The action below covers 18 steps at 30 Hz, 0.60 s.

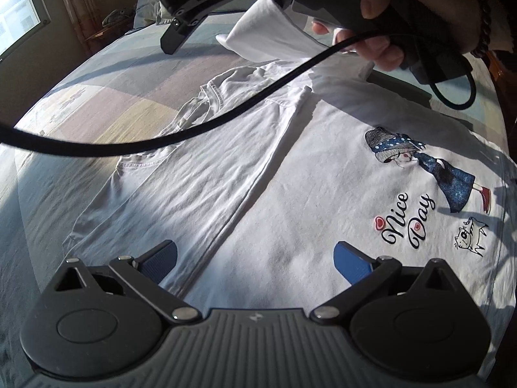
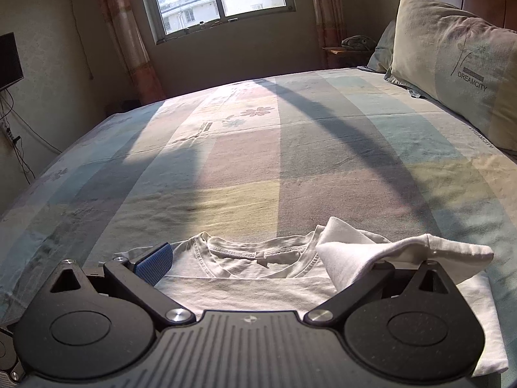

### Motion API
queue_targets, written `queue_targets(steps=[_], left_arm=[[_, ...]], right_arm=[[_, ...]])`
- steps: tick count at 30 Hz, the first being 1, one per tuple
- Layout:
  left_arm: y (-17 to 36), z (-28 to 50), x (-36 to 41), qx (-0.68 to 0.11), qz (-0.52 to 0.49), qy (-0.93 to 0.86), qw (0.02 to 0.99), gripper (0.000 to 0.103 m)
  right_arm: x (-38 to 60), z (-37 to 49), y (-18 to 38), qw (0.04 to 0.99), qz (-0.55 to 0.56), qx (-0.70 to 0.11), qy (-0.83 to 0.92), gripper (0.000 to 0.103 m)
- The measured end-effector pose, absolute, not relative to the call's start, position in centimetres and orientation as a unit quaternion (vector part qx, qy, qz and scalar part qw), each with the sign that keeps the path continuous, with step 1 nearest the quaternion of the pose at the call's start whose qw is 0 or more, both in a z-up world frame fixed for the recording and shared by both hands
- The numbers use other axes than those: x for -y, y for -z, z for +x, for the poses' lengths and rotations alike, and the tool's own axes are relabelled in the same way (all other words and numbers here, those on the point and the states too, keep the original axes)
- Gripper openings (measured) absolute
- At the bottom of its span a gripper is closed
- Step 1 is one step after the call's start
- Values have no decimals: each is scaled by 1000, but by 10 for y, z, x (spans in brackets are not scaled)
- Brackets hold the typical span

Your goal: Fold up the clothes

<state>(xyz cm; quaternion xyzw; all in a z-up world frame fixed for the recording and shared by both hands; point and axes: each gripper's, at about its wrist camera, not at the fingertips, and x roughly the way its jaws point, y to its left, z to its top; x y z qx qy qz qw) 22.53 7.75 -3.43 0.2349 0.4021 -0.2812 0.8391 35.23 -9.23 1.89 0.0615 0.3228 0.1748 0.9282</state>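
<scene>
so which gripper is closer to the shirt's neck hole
Right. The right gripper is just short of the collar, with a sleeve draped over one finger. The left gripper hovers open over the t-shirt's lower part, near the print.

- Beyond the T-shirt, a broad bare stretch of bedsheet is left open toward the window.
- That side is bounded on the right by a pillow.
- The space above the shirt is crossed by a black cable.
</scene>
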Motion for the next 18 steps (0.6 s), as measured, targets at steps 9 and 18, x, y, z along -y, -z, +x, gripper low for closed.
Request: queue_targets(steps=[9,18], left_arm=[[36,218,-84,-412,226,276,838,102],[42,211,-96,-421,220,267,839,102]], right_arm=[[50,361,-34,925,57,-300,-228,103],[19,356,-20,905,36,-331,-264,103]])
